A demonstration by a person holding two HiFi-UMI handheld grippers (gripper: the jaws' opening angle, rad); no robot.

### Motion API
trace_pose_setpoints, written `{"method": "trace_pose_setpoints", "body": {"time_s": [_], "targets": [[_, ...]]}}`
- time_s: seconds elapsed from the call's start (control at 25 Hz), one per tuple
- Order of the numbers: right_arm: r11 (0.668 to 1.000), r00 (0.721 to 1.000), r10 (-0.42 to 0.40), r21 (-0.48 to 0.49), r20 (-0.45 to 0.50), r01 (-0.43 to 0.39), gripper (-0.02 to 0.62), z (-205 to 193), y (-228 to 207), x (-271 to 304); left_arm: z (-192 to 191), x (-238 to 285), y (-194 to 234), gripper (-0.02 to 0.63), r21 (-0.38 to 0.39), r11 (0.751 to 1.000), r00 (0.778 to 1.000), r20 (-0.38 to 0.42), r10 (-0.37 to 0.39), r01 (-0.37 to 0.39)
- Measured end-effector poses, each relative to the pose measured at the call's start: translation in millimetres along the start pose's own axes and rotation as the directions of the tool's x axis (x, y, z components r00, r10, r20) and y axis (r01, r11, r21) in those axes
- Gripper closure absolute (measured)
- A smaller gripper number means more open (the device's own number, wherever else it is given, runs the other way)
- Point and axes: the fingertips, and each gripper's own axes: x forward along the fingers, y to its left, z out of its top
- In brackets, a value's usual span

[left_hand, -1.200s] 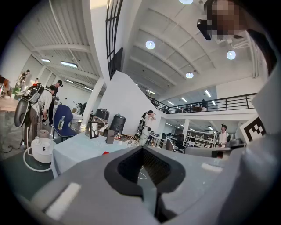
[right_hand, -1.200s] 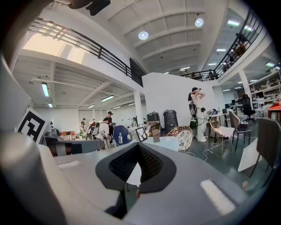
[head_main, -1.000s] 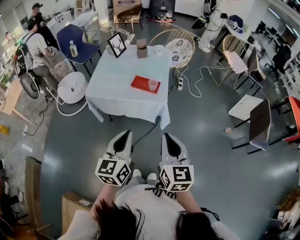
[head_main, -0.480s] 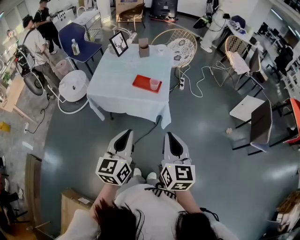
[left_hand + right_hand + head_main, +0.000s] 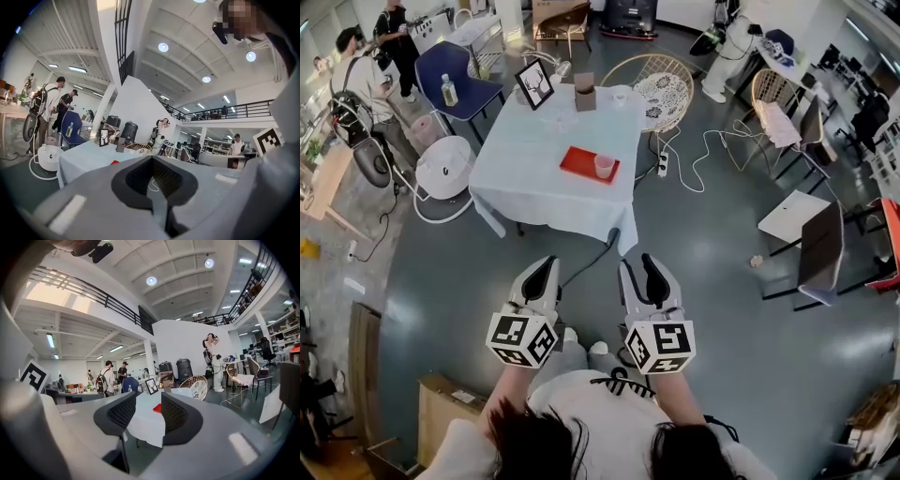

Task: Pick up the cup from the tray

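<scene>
I am standing well back from the table (image 5: 534, 187), the task barely begun. The pink cup (image 5: 604, 166) is sitting on the red tray (image 5: 579, 163). My right gripper (image 5: 639, 268) has just been opening its jaws, with nothing between them. My left gripper (image 5: 544, 266) is closed and empty.

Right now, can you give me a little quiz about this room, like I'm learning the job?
1. True or false: the cup stands on the red tray.
2. Pick one. Whose jaws stand apart? A) left gripper B) right gripper
3. Short answer: what does the red tray lie on?

Key:
1. True.
2. B. Its jaws have just been opening, with nothing between them. The left gripper is shut and empty.
3. The table.
</scene>
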Motion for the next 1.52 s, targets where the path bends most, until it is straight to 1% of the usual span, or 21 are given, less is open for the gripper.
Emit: {"method": "trace_pose_setpoints", "body": {"time_s": [0.2,0.36,0.48,0.56,0.68,0.88,1.0,1.12,1.32,1.44,1.52], "targets": [[1.000,1.000,0.019,-0.025,-0.004,-0.019,0.373,-1,-9,14,-3,17,0,0.606,0.004,1.000,1.000,-0.009,-0.006,0.006],[0.999,0.999,0.034,-0.026,-0.018,-0.034,0.331,-7,-19,37,-2,40,13,0.606,0.003,1.000,1.000,0.001,0.000,0.000],[0.999,0.999,0.030,-0.035,-0.021,-0.031,0.314,-6,-29,60,0,64,25,0.606,0.005,1.000,1.000,-0.005,-0.004,0.004],[0.997,0.999,0.025,-0.070,-0.022,-0.026,0.313,-2,-33,75,1,80,32,0.606,0.008,1.000,1.000,-0.017,-0.011,0.011],[0.988,1.000,0.017,-0.152,-0.021,-0.020,0.313,5,-37,102,5,107,41,0.606,0.010,1.000,0.999,-0.034,-0.026,0.026],[0.994,0.998,0.002,-0.111,-0.066,-0.009,0.303,0,-47,146,9,144,64,0.606,0.004,0.999,0.997,-0.068,-0.032,0.033],[0.994,0.997,-0.028,-0.111,-0.077,0.019,0.284,-1,-52,169,11,164,79,0.606,0.001,0.999,0.995,-0.091,-0.044,0.044],[0.992,0.994,-0.062,-0.112,-0.091,0.052,0.284,-4,-58,192,12,183,94,0.606,0.000,0.998,0.992,-0.113,-0.063,0.063],[0.989,0.988,-0.104,-0.120,-0.118,0.089,0.278,-9,-65,228,22,212,119,0.606,0.002,0.996,0.988,-0.124,-0.088,0.089],[0.987,0.986,-0.107,-0.130,-0.131,0.090,0.265,-10,-66,247,24,224,130,0.606,0.000,0.996,0.987,-0.136,-0.086,0.087],[0.987,0.987,-0.092,-0.143,-0.129,0.073,0.239,-7,-66,259,25,232,136,0.606,-0.001,0.996,0.987,-0.139,-0.087,0.088]]}}
